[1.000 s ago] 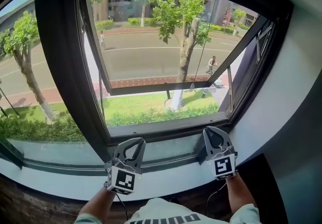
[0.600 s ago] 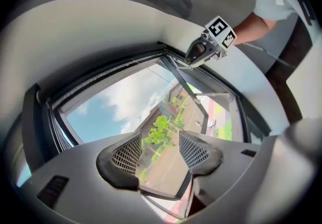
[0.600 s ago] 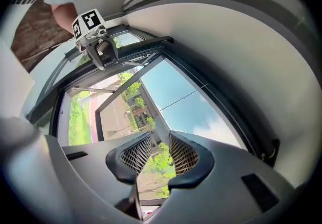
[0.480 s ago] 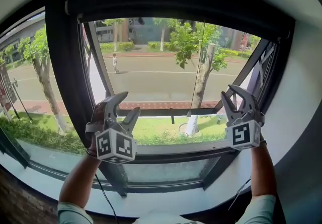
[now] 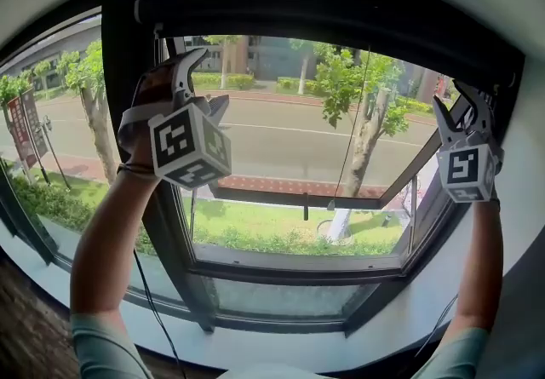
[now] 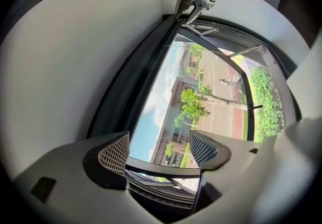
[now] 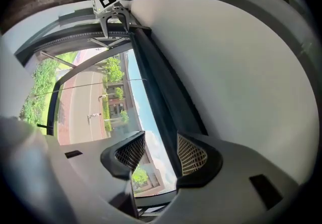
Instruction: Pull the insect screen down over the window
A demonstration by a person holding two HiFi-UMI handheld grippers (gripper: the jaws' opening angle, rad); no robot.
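Head view: the left tongs (image 5: 213, 77) are hovering just below the insect screen (image 5: 324, 7), a dark band atop the window (image 5: 298, 262). The right tongs (image 5: 460, 105) are hanging beside its right end. Both are gaping empty, jaws just opening, arms (image 5: 102, 232) stretching upward.

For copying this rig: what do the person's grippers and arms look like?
Left claw and right claw: grey plastic, mesh-textured pads, each with a white cube of black square markers. Thin dark cable under the left; pale sleeves.
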